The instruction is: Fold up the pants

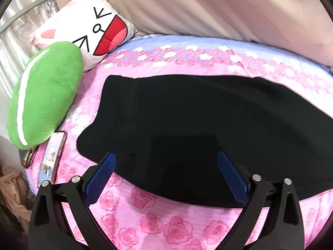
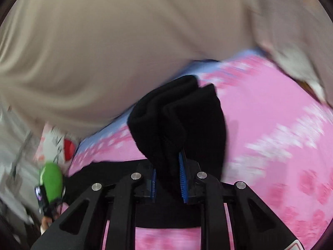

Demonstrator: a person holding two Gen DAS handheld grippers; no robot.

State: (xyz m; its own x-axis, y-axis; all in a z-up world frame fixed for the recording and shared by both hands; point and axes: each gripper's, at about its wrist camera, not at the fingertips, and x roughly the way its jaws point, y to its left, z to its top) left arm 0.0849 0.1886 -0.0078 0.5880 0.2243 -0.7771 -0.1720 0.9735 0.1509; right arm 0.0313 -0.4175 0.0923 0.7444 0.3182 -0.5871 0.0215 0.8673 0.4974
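Black pants [image 1: 187, 125] lie spread flat on the pink rose-print bed cover [image 1: 145, 218]. My left gripper [image 1: 166, 158] is open, its blue pads [image 1: 104, 173] wide apart just above the near edge of the pants, holding nothing. In the right wrist view, my right gripper [image 2: 168, 162] is shut on a bunched end of the black pants [image 2: 177, 120] and holds it lifted above the bed cover [image 2: 270, 125]. More black cloth [image 2: 100, 173] trails off to the left below. That view is motion-blurred.
A green plush cushion [image 1: 45, 91] and a white cartoon-face pillow [image 1: 87, 31] sit at the bed's left head end. A phone [image 1: 53, 156] lies by the left edge. A beige curtain [image 1: 208, 6] hangs behind the bed. The cushion also shows in the right wrist view [image 2: 52, 181].
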